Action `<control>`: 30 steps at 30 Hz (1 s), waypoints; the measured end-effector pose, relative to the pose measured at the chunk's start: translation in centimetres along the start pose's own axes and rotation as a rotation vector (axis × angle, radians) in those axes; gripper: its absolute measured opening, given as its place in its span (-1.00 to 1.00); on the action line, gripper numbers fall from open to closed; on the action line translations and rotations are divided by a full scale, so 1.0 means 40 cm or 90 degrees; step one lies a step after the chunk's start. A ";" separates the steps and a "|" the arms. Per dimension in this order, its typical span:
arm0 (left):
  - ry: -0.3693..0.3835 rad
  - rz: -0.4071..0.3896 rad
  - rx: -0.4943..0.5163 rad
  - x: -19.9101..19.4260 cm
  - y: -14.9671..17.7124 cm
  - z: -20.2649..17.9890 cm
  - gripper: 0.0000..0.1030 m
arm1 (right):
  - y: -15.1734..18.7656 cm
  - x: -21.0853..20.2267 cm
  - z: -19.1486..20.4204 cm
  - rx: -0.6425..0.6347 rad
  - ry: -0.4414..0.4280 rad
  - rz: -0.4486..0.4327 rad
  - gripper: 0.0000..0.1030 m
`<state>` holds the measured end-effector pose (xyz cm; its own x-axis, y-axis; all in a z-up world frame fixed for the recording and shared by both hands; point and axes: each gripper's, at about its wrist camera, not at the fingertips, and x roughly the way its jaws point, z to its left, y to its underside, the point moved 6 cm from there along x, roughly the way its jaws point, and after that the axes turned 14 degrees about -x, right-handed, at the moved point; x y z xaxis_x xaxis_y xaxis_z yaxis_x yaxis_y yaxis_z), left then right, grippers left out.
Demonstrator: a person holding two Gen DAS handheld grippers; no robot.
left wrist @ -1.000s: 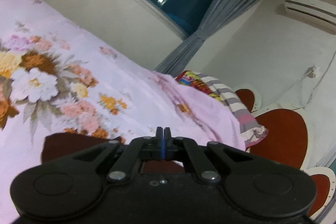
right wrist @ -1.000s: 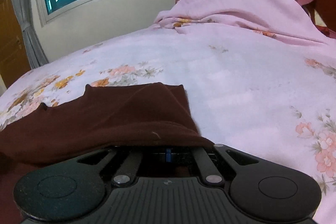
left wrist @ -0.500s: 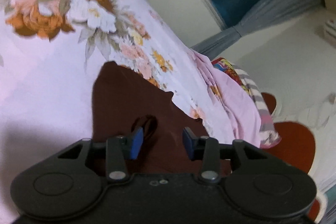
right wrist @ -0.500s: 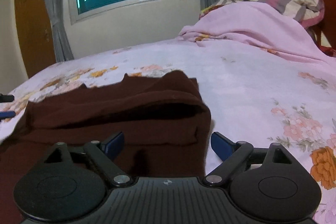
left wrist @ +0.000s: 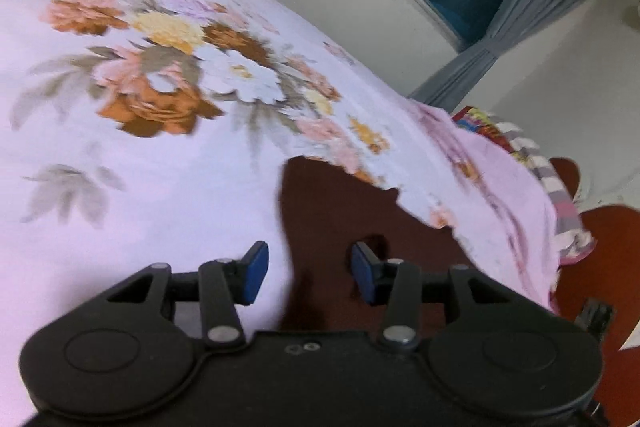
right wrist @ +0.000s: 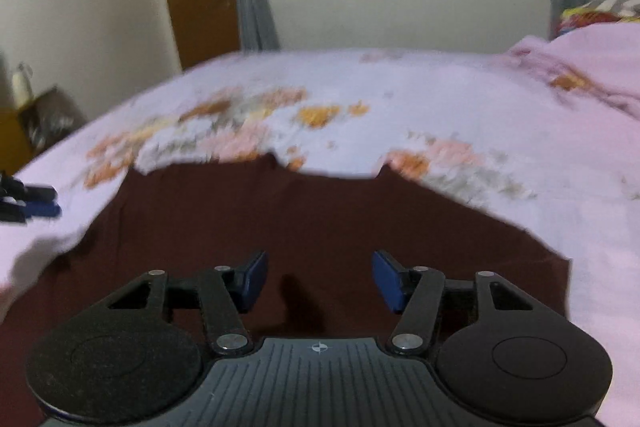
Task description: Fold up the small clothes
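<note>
Lying beneath right gripper [right wrist: 319,277] (parted): garment [right wrist: 320,211].

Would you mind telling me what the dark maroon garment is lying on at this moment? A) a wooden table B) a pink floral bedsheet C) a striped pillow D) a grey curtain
B: the maroon garment lies spread on the pink floral bedsheet, whose flower print shows around the cloth's edges in both wrist views.
</note>
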<state>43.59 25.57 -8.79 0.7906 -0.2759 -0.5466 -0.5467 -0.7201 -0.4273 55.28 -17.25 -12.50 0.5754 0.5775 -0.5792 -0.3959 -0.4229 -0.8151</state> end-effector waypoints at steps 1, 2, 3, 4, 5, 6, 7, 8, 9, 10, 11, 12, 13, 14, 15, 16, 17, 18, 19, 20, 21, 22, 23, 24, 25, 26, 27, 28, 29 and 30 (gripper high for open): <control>-0.003 0.002 -0.003 -0.010 0.001 0.014 -0.15 | 0.008 0.010 0.003 -0.007 -0.002 0.013 0.14; -0.003 0.003 -0.007 -0.015 0.001 0.025 -0.15 | 0.016 0.019 0.010 -0.016 -0.014 0.025 0.01; -0.007 0.006 -0.011 -0.019 0.003 0.039 -0.15 | 0.028 0.034 0.016 -0.029 -0.017 0.039 -0.13; -0.012 0.007 -0.015 -0.020 0.003 0.050 -0.14 | 0.034 0.037 0.022 -0.038 -0.017 0.049 -0.49; -0.013 0.008 -0.020 -0.019 0.007 0.059 -0.14 | 0.039 0.039 0.027 -0.033 -0.037 0.056 -0.95; -0.011 0.011 -0.026 -0.016 0.009 0.065 -0.14 | 0.052 0.034 0.030 -0.028 -0.049 0.057 -0.94; -0.011 0.013 -0.034 -0.013 0.014 0.069 -0.15 | 0.052 0.019 0.036 -0.035 -0.050 0.045 -0.94; -0.008 0.014 -0.037 -0.011 0.019 0.066 -0.15 | 0.051 0.002 0.045 -0.040 -0.060 0.029 -0.94; -0.001 0.016 -0.037 -0.009 0.025 0.058 -0.15 | 0.053 -0.019 0.058 -0.049 -0.067 0.012 -0.94; 0.004 0.018 -0.034 -0.007 0.032 0.049 -0.15 | 0.057 -0.041 0.072 -0.071 -0.059 0.001 -0.94; 0.012 0.021 -0.030 -0.006 0.042 0.036 -0.15 | 0.065 -0.063 0.094 -0.100 -0.061 -0.007 -0.94; 0.023 0.026 -0.029 -0.004 0.052 0.022 -0.15 | 0.081 -0.084 0.123 -0.138 -0.067 -0.011 -0.94; 0.032 0.030 -0.029 -0.001 0.061 0.009 -0.15 | 0.103 -0.103 0.154 -0.181 -0.067 -0.010 -0.94; 0.037 0.032 -0.030 0.002 0.070 -0.001 -0.15 | 0.129 -0.120 0.182 -0.223 -0.059 -0.012 -0.93; 0.048 0.034 -0.036 0.005 0.080 -0.014 -0.14 | 0.151 -0.135 0.199 -0.248 -0.037 -0.019 -0.93; 0.058 0.037 -0.043 0.010 0.088 -0.024 -0.13 | 0.174 -0.152 0.214 -0.252 -0.041 -0.021 -0.93; 0.062 0.040 -0.050 0.017 0.096 -0.034 -0.12 | 0.191 -0.167 0.218 -0.233 -0.062 -0.020 -0.93; 0.067 0.044 -0.054 0.025 0.102 -0.044 -0.12 | 0.203 -0.181 0.218 -0.218 -0.059 -0.025 -0.93; 0.070 0.047 -0.055 0.033 0.108 -0.054 -0.09 | 0.214 -0.199 0.213 -0.206 -0.032 -0.035 -0.93; 0.070 0.048 -0.060 0.041 0.115 -0.064 -0.08 | 0.222 -0.214 0.209 -0.193 -0.022 -0.045 -0.93; 0.076 0.051 -0.068 0.049 0.120 -0.073 -0.03 | 0.229 -0.229 0.200 -0.170 -0.013 -0.057 -0.93; 0.082 0.054 -0.082 0.061 0.123 -0.084 0.00 | 0.234 -0.241 0.189 -0.150 0.003 -0.067 -0.93; 0.085 0.054 -0.094 0.072 0.122 -0.095 0.02 | 0.240 -0.251 0.177 -0.128 0.014 -0.075 -0.93; 0.090 0.054 -0.107 0.085 0.115 -0.110 0.08 | 0.239 -0.256 0.167 -0.112 0.020 -0.081 -0.93; 0.089 0.052 -0.117 0.100 0.105 -0.125 0.12 | 0.237 -0.261 0.154 -0.090 0.029 -0.087 -0.93; 0.079 0.048 -0.122 0.112 0.096 -0.137 0.12 | 0.231 -0.259 0.136 -0.059 0.026 -0.095 -0.93; 0.068 0.044 -0.127 0.121 0.089 -0.147 0.12 | 0.219 -0.264 0.119 -0.026 0.007 -0.106 -0.93; 0.064 0.040 -0.128 0.124 0.084 -0.158 0.11 | 0.199 -0.257 0.105 0.001 -0.009 -0.115 -0.93; 0.073 0.032 -0.125 0.119 0.082 -0.169 0.12 | 0.170 -0.242 0.095 0.025 -0.040 -0.130 -0.91; 0.079 0.029 -0.118 0.112 0.084 -0.177 0.14 | 0.142 -0.223 0.092 0.037 -0.065 -0.133 -0.82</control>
<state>47.24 17.43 -7.58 0.8005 -0.3785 -0.4647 -0.5314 -0.8068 -0.2582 45.28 -22.25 -12.03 0.5747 0.7176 -0.3934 -0.3179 -0.2471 -0.9153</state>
